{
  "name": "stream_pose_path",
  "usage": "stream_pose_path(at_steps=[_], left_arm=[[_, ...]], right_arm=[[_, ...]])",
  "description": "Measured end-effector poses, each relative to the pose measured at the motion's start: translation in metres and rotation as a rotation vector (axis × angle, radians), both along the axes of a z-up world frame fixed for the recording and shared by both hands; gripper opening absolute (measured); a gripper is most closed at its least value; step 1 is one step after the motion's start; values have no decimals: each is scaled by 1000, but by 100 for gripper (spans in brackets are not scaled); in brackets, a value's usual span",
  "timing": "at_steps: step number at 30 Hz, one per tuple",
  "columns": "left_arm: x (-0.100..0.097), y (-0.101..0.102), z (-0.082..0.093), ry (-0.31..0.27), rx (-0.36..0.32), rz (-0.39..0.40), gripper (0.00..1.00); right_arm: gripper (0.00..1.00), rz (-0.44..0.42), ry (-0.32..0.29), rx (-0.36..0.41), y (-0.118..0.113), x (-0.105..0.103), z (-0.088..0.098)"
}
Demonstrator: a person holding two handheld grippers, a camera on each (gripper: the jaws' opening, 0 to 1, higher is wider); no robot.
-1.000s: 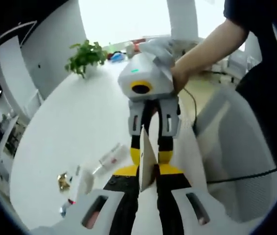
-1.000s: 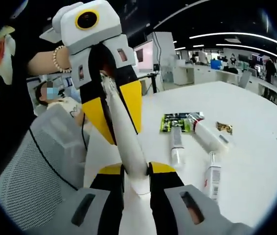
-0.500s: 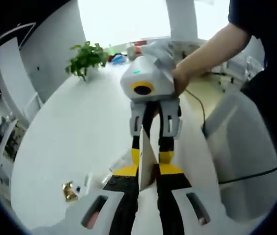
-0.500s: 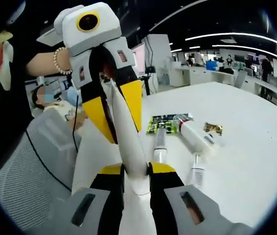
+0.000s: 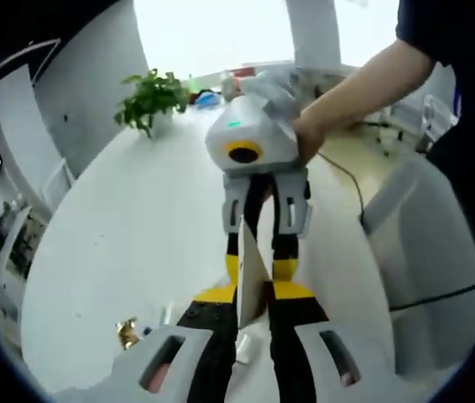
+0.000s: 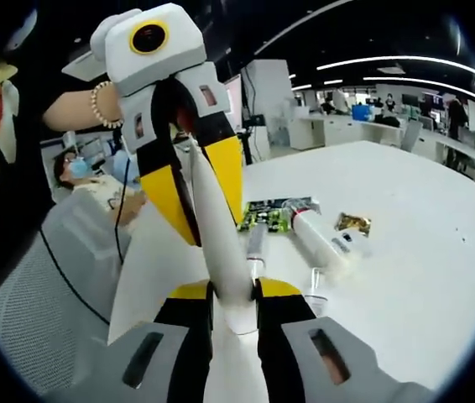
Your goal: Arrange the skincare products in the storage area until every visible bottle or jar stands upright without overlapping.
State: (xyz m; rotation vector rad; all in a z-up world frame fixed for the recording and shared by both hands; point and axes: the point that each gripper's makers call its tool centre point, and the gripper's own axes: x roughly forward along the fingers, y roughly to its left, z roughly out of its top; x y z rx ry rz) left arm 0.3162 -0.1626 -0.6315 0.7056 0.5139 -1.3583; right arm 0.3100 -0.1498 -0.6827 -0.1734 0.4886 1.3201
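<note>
On the white desk [image 6: 439, 252] behind your claws lie a green packet [image 6: 267, 211], a large white tube [image 6: 321, 239] and a small gold sachet [image 6: 351, 223]. Your right claw [image 6: 233, 294] and left claw [image 5: 250, 298] both clamp one white tube [image 6: 216, 243], held above the desk between them.

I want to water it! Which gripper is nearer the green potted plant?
Right. The right gripper is between the green potted plant and the left gripper; both clamp a white tube.
</note>
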Motion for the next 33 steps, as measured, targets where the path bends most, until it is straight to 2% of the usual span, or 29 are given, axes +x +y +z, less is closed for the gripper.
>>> stream_pose_path(at_steps=[8, 12, 16, 21, 25, 33], left_arm=[[-3, 0, -3, -3, 16, -7, 19], [-2, 1, -8, -2, 28, -1, 19], [-3, 2, -10, 10, 27, 9, 23], [-2, 5, -8, 27, 0, 45, 29], [-2, 7, -4, 44, -20, 70, 29], [-6, 15, -1, 76, -46, 128, 34]], right_arm=[[20, 31, -3, -28, 1, -2, -3], [22, 15, -12, -67, 0, -4, -12], [28, -30, 4, -24, 0, 0, -7], [33, -39, 0, -39, -1, 1, -5], [35, -49, 21, -48, -1, 0, -4], [51, -96, 47, -90, -5, -1, -9]])
